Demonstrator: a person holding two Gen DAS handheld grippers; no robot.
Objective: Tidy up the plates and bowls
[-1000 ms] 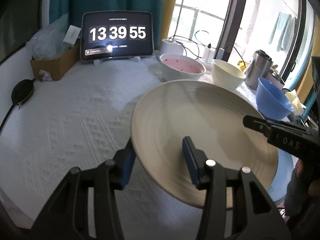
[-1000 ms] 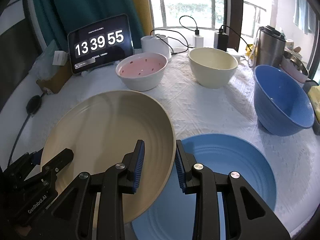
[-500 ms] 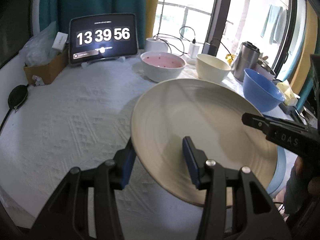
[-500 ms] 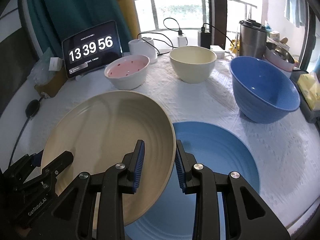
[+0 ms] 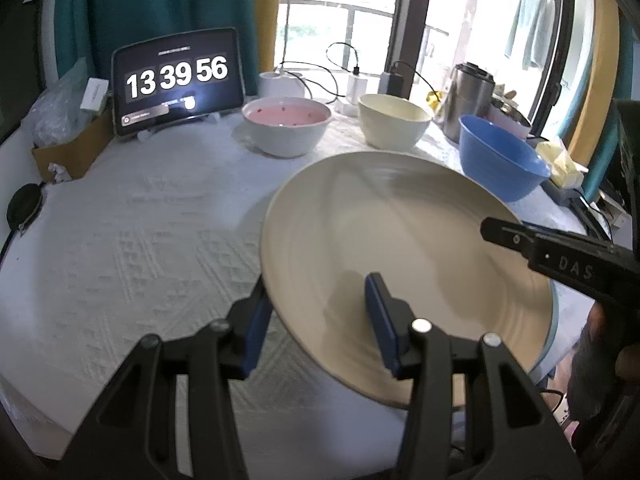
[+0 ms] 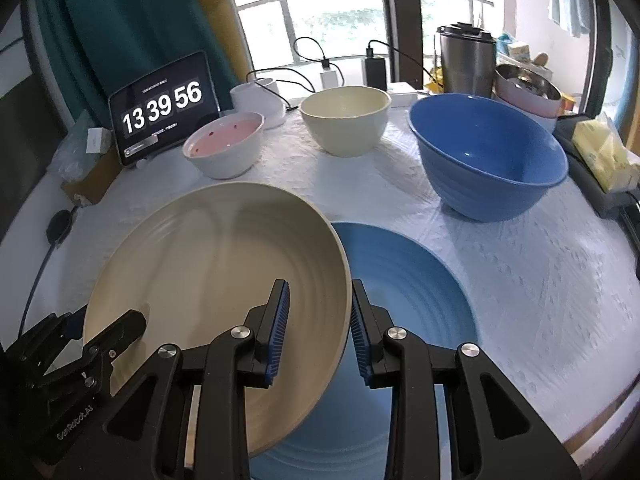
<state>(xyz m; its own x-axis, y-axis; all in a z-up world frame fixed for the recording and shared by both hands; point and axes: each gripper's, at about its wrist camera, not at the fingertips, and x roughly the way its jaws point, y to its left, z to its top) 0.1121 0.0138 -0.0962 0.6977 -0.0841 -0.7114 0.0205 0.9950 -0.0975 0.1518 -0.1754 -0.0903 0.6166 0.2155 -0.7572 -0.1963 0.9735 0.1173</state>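
A large beige plate (image 5: 404,248) is held off the table by both grippers. My left gripper (image 5: 316,316) is shut on its near left rim. My right gripper (image 6: 318,320) is shut on its right rim; the plate also shows in the right wrist view (image 6: 216,276). A blue plate (image 6: 404,288) lies flat on the white cloth beneath and to the right of the beige plate. Behind stand a pink-lined white bowl (image 6: 224,148), a cream bowl (image 6: 346,120) and a big blue bowl (image 6: 488,156).
A tablet clock (image 5: 178,80) stands at the back left beside a cardboard box (image 5: 68,148). A steel tumbler (image 6: 466,60), chargers with cables (image 6: 328,76) and a yellow tissue pack (image 6: 604,152) sit at the back and right. The table's edge (image 6: 600,420) is near on the right.
Both grippers have lifted the beige plate slightly and the views have pulled back and up; the bowls look farther down. The plate stays gripped on both rims above the blue plate.
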